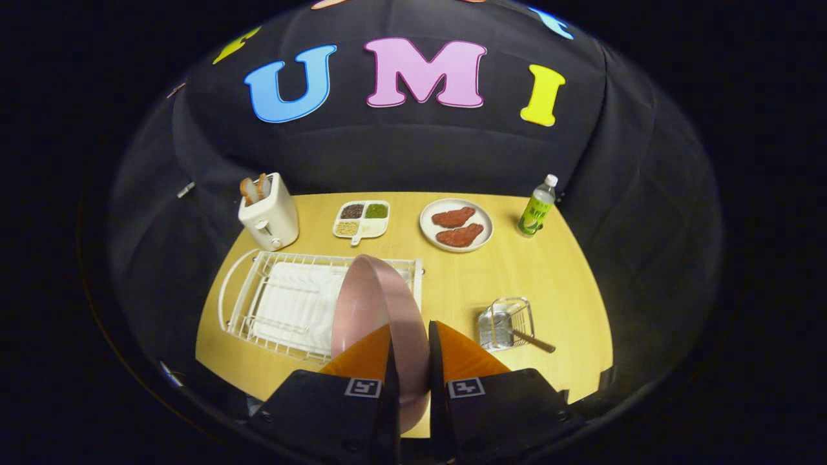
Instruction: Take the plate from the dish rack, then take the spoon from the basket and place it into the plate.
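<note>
On the worktop: one dish rack, one basket holding one spoon
Claw: clamped on one pink plate
Room: black cloth booth

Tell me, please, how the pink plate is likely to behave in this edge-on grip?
The plate looks rigid, so it should not flex. The gripper pinches only its rim, on edge above the rack, so it may pivot or swing. Its smooth, glossy face suggests the fingers could slip.
</note>
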